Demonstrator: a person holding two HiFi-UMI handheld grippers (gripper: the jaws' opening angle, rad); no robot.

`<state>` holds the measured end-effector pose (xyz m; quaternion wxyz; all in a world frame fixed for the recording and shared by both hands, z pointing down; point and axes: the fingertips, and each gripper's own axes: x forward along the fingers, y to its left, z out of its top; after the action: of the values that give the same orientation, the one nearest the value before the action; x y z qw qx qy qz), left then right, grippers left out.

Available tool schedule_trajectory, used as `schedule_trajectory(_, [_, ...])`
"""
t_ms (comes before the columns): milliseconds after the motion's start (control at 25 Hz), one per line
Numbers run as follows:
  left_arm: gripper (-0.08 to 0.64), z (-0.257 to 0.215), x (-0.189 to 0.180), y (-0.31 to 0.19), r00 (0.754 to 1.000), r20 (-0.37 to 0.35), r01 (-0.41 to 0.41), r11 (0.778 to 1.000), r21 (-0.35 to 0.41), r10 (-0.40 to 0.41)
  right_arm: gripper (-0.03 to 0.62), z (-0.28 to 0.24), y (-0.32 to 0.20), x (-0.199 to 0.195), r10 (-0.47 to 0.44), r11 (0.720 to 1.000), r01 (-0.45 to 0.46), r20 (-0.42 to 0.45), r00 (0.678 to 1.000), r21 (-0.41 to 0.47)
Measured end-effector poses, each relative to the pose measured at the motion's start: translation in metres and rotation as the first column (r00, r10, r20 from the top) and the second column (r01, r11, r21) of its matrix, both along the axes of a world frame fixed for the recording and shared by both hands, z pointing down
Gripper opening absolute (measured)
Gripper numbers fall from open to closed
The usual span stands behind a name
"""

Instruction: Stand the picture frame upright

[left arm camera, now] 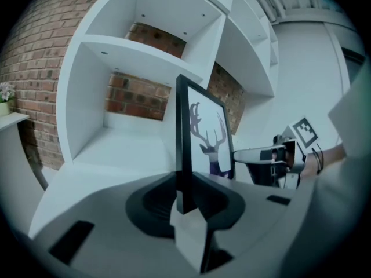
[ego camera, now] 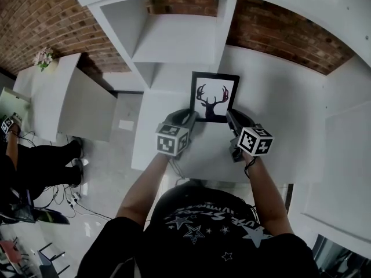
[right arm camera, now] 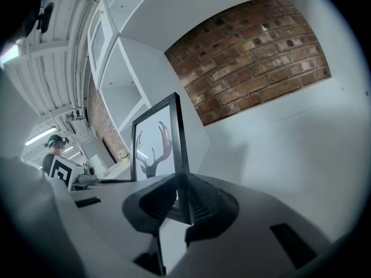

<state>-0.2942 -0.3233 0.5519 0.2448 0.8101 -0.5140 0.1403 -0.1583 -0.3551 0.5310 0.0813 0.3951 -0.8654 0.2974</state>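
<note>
A black picture frame [ego camera: 214, 97] with a deer-antler silhouette stands upright over the white counter [ego camera: 278, 114], in front of the shelf unit. My left gripper [ego camera: 191, 118] is shut on the frame's lower left edge. My right gripper [ego camera: 231, 119] is shut on its lower right edge. In the left gripper view the frame's edge [left arm camera: 184, 143] runs straight up from between the dark pads of the left gripper [left arm camera: 184, 200], with the right gripper [left arm camera: 258, 155] beyond. In the right gripper view the right gripper [right arm camera: 184, 204] clamps the frame [right arm camera: 159, 146]. Whether the frame's bottom rests on the counter is hidden.
A white shelf unit [ego camera: 174, 39] with open compartments rises just behind the frame, against a brick wall [ego camera: 278, 30]. A white side table [ego camera: 64, 97] with a small flower pot [ego camera: 44, 57] stands at left. Another person [ego camera: 29, 161] sits at the far left.
</note>
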Motion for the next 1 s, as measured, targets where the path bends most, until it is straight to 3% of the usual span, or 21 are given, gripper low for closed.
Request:
schedule_trajectory(440, [0.092, 0.018, -0.015, -0.034, 0.995, 0.098, -0.034, 0.999, 0.022, 0.032, 0.066, 0.013, -0.031, -0.015, 0.029, 1.0, -0.029, -0.031, 0.999, 0.002])
schedule_trajectory(1000, [0.092, 0.032, -0.019, -0.061, 0.989, 0.139, -0.043, 0.999, 0.004, 0.042, 0.064, 0.027, -0.048, -0.021, 0.068, 0.998, -0.068, -0.071, 0.995, 0.004])
